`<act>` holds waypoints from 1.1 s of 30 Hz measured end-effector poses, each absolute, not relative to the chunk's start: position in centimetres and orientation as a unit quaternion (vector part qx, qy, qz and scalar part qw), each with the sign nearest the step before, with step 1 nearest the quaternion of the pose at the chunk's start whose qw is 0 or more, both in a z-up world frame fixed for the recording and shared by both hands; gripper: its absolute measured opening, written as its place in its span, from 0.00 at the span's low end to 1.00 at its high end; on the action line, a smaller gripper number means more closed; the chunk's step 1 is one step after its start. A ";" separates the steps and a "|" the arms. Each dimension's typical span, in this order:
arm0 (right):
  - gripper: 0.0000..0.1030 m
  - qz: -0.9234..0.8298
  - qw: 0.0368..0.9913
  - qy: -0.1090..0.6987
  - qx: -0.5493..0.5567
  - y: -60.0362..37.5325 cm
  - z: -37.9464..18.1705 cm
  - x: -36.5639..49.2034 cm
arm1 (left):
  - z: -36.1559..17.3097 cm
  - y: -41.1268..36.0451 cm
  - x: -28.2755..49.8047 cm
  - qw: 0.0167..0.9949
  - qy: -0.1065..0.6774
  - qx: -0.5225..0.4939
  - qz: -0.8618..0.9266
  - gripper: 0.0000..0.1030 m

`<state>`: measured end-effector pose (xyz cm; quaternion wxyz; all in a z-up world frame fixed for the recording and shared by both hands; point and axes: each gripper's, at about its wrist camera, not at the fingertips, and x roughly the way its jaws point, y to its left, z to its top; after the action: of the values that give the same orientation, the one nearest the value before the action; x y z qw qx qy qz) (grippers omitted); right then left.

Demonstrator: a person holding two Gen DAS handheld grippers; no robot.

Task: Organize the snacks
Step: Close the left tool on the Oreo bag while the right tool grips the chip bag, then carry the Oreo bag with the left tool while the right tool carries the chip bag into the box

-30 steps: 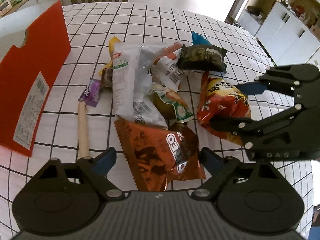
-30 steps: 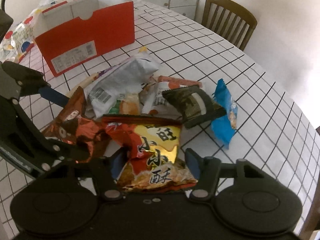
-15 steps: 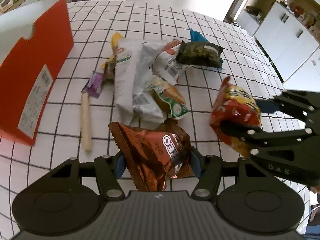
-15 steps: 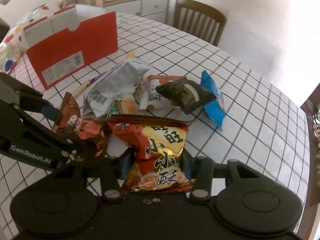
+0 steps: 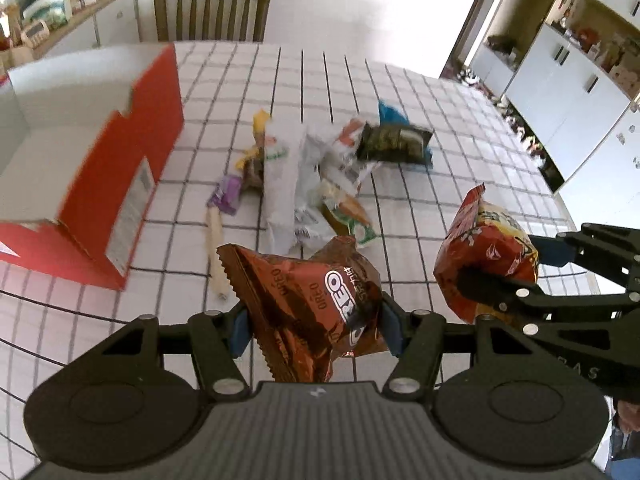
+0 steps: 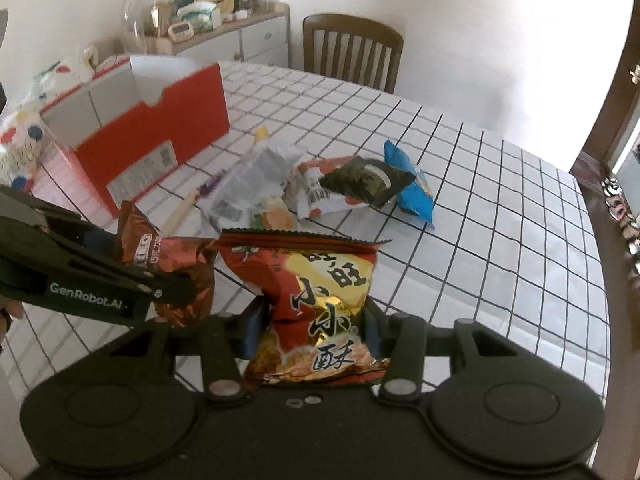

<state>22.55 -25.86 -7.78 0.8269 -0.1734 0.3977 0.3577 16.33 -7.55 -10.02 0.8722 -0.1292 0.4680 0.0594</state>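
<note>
**Snacks in both grippers, box off to the far left**

Snacks are what I am sorting, and I have one in each gripper now; the left gripper (image 5: 314, 330) pinches a brown Oreo packet (image 5: 308, 300) across its lower half, its blue pads pressed into the foil on both sides; the right gripper (image 6: 308, 326) pinches a red-and-gold crisp bag (image 6: 316, 300) the same way, serrated top edge upward, long axis standing roughly along the fingers.

Both bags hang clear of the checked tablecloth (image 6: 500, 240); the rest of the pile (image 5: 320, 184) lies on the cloth beyond them, with a dark green packet (image 5: 394, 144) and a blue one (image 6: 412, 188) at its far right edge.

The relation I am steering by is the red box (image 5: 124, 184); its open top sits far and left of both loads. From the left wrist view the box is just left of the Oreo packet, whereas the crisp bag hangs well to the right, with the left gripper between it and the box; so I judge the left hand nearer and due to go first; the right must cross over the pile, and could snag the left if both move together.
</note>
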 end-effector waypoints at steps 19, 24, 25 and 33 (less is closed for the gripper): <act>0.45 0.364 0.852 0.341 -0.158 -21.7 -1.3 18.6 | -3.7 -2.7 12.2 0.900 0.412 -0.121 0.079 0.60; 0.45 0.361 0.857 0.330 -0.162 -19.4 -0.2 17.6 | -2.2 0.0 11.6 0.907 0.400 -0.109 0.080 0.60; 0.45 0.359 0.858 0.329 -0.161 -19.0 0.1 17.3 | -1.9 0.7 11.6 0.908 0.397 -0.108 0.080 0.60; 0.45 0.347 0.872 0.312 -0.149 -14.1 2.1 16.2 | 0.5 6.2 11.1 0.918 0.377 -0.093 0.079 0.61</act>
<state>16.24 -14.14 2.12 0.8719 -0.1491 0.3119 0.3468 11.15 6.18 0.47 0.9181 -0.0932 0.3771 0.0793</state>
